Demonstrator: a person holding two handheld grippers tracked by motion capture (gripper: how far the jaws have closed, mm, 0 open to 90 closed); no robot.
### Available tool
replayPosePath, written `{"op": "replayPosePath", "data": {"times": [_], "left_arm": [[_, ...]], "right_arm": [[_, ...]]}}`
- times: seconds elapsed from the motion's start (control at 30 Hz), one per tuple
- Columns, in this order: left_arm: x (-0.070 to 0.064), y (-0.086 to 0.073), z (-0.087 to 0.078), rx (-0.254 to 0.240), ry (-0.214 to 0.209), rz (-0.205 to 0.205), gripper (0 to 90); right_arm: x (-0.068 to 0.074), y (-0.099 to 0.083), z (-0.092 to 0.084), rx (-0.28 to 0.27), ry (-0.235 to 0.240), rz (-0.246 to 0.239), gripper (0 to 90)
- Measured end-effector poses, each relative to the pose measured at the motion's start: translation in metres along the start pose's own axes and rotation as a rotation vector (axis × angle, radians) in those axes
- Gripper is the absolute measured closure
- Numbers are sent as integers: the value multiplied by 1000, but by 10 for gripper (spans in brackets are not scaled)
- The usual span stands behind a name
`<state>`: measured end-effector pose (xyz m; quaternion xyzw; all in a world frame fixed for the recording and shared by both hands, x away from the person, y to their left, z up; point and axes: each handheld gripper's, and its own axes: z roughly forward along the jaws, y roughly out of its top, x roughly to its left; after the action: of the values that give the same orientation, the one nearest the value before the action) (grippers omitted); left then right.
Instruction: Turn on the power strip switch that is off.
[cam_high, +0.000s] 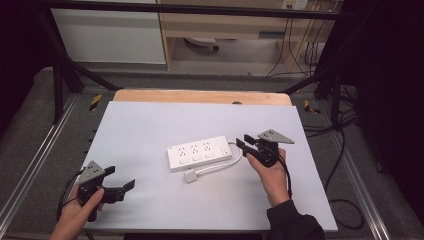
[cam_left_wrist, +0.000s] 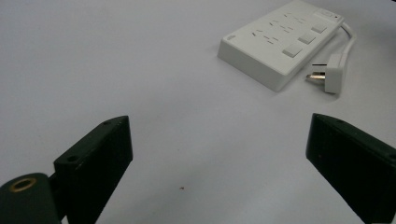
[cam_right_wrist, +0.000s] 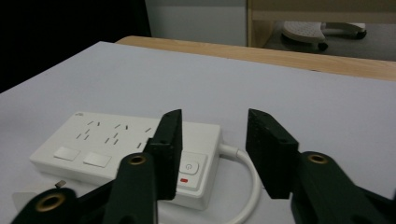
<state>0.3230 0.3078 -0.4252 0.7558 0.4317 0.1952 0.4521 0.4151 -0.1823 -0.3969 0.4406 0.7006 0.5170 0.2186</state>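
White power strip (cam_high: 200, 153) lying flat near the middle of the pale sheet (cam_high: 150, 125) covering the table, long axis running left to right with a slight upward tilt toward the right end; three socket groups along the top face, each with a square button below; red-marked switch at the right end, seen close in the right gripper view (cam_right_wrist: 189, 169); white cable (cam_high: 220, 165) leaving that right end, looping round the front edge and ending in a white plug (cam_high: 190, 176) resting on the sheet just in front of the strip, pins pointing back toward the strip in the left gripper view (cam_left_wrist: 332, 71); strip again in that view, well ahead and to the right (cam_left_wrist: 280, 44). Left gripper (cam_high: 122, 187) held low at the near left corner of the sheet, well apart from the strip, jaws spread wide with bare sheet between them (cam_left_wrist: 219, 158); nothing gripped. Right gripper (cam_high: 242, 142) held just beside the strip's right end, hand (cam_high: 270, 175) below it, dark sleeve (cam_high: 292, 222) at the bottom edge; jaws apart, a moderate gap between them (cam_right_wrist: 212, 151), hovering over the switch end and the cable's exit; contact with the strip impossible to tell. Wooden table edge (cam_high: 200, 96) showing beyond the sheet; black frame bars (cam_high: 65, 75) and floor cables (cam_high: 345, 150) around the table.
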Motion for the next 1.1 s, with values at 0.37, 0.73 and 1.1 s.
{"op": "replayPosePath", "data": {"times": [0.37, 0.73, 1.1], "left_arm": [[0, 0, 0, 2, 0, 2, 73], [0, 0, 0, 3, 0, 2, 73], [0, -1, 0, 3, 1, 1, 73]], "right_arm": [[-5, 7, -11, 27, -33, 17, 311], [-14, 11, -31, 16, -28, 46, 127], [-28, 7, -56, -15, -69, 32, 47]]}}
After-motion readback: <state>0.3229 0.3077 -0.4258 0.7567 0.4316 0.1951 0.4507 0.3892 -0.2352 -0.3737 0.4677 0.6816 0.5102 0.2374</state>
